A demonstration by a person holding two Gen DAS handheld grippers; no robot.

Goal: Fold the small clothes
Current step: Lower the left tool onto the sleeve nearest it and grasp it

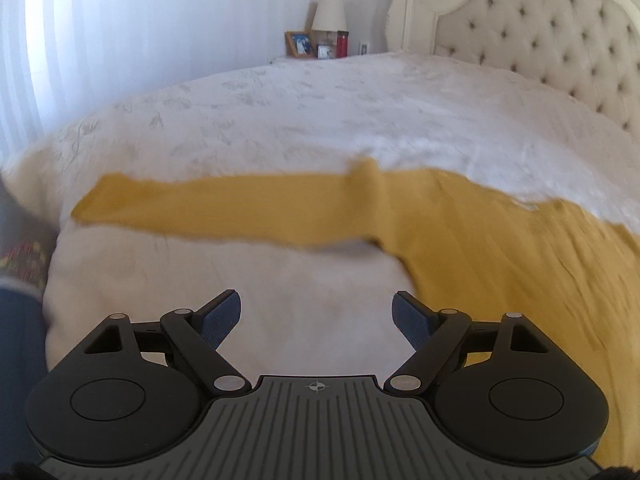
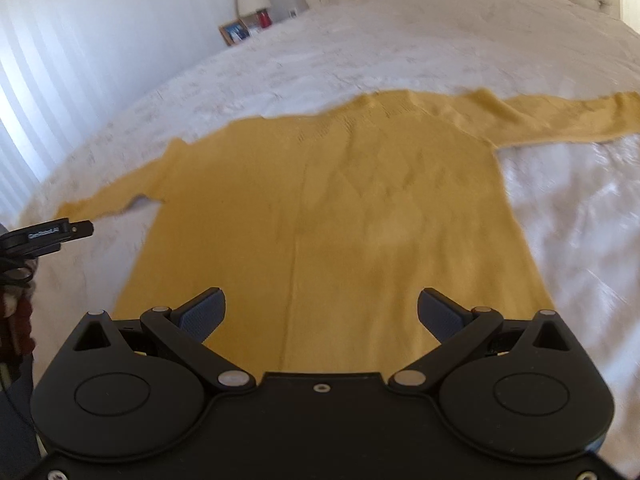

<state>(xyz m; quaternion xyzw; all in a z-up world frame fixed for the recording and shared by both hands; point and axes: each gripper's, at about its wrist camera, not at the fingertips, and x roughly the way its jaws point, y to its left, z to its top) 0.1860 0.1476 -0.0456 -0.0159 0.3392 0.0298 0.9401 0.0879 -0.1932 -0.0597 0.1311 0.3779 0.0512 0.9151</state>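
both jaws wide above sweater [image 2: 320, 208]

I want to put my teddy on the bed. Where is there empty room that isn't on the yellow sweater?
Lots of bare white bedspread lies between the yellow sweater and the tufted headboard. There is also room right of the sweater's body, below its outstretched sleeve. The middle is taken by the sweater.

We see the soft yellow knitted sweater [image 2: 340, 208] all blurry, its right sleeve runs off the picture's edge, and its bottom hides behind the right gripper [image 2: 320, 312].
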